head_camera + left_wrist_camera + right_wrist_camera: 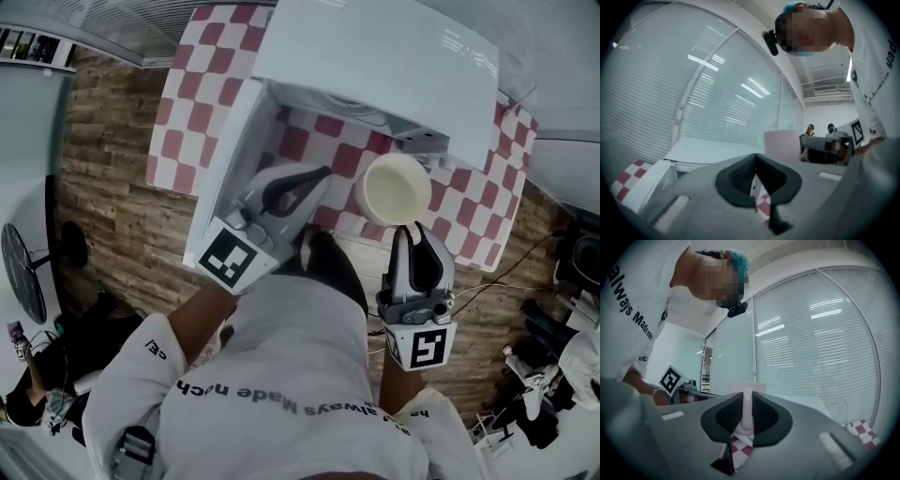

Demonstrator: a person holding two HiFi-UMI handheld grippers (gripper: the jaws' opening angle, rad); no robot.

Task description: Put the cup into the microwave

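Note:
A cream cup (397, 187) hangs above the red-and-white checked table (192, 122), in front of the white microwave (375, 66). My right gripper (412, 228) is shut on the cup's handle (746, 414), and the cup body (747, 389) shows just past the jaws. The microwave door (217, 178) stands open to the left. My left gripper (323, 172) hovers beside that door in front of the oven opening, its jaws together with nothing between them. In the left gripper view the cup (783, 143) and the right gripper (825, 147) appear to the right of the left gripper (754, 157).
The table edge drops to a wooden floor (112, 216) on the left and near sides. A round black fan (23, 272) stands at far left and cables (511, 272) trail at right. Window blinds (693, 84) fill the wall behind the microwave.

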